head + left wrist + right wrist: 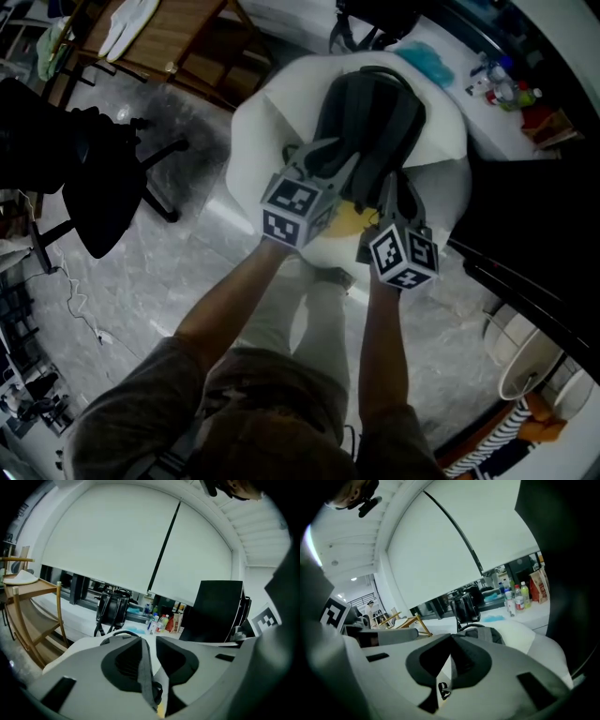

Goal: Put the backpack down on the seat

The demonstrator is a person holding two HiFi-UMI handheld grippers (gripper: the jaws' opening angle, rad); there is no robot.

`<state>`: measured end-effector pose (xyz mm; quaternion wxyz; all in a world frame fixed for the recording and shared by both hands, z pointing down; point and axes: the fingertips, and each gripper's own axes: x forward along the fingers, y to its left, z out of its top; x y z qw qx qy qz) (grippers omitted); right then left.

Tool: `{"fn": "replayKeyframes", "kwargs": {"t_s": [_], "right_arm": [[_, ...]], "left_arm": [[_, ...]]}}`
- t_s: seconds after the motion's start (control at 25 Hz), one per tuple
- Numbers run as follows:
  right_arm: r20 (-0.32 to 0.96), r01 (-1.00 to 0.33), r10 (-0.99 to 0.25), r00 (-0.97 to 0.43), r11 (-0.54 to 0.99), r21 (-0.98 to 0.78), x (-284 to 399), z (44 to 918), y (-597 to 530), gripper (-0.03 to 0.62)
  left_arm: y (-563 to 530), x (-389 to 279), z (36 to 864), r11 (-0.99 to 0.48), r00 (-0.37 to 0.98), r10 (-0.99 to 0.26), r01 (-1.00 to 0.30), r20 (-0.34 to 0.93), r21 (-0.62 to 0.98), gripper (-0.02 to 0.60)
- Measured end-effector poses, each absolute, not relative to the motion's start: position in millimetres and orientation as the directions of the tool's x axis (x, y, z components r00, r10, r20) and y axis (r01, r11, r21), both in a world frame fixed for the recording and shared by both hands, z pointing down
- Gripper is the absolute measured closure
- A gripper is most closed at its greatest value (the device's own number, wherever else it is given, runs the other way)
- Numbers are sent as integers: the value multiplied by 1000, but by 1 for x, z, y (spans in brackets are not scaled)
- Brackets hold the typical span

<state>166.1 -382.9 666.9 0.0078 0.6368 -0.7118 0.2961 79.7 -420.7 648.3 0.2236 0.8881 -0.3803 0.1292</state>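
A grey backpack point(370, 112) lies on the white beanbag seat point(272, 122). Both grippers sit at its near end. My left gripper point(345, 164) is open a little, and one grey backpack strap point(144, 667) runs loosely down between its jaws, with a sliver of light beside it. In the left gripper view the left gripper point(149, 639) points over the seat toward the counter. My right gripper point(389, 185) rests over the bag's lower right side. The right gripper point(451, 637) has its tips together, and I see nothing clearly pinched. The backpack top point(487, 634) and the seat point(522, 637) lie beyond it.
A black office chair point(103, 187) stands on the marble floor to the left, and a wooden chair point(178, 37) behind it. Behind the seat runs a white counter point(502, 131) with bottles point(161, 620) and a black bag point(112, 609). A dark panel point(218, 611) stands at the right.
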Motion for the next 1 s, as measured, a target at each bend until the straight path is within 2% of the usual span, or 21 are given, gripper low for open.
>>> {"fn": "replayKeyframes", "kwargs": {"t_s": [0.04,0.08,0.56,1.0], "right_arm": [[385,-910,-901,-200,25,-414,162,659,-380,592],[384,-907,-898,-214,36,-420,159,651,-376,592],[384,-857,-873,-303,73,-509,145,549,-312,594],[340,-802,-810,-477,242,-546,115,464,-257,594]], "left_arm": [[-415,81,641,-609,677,-618,-734,401,300,531],[-409,82,634,-609,677,-615,-734,405,301,581],[-340,73,537,-535,644,-612,-764,459,360,581],[-279,66,458,-558,682,-576,-731,450,393,581]]}}
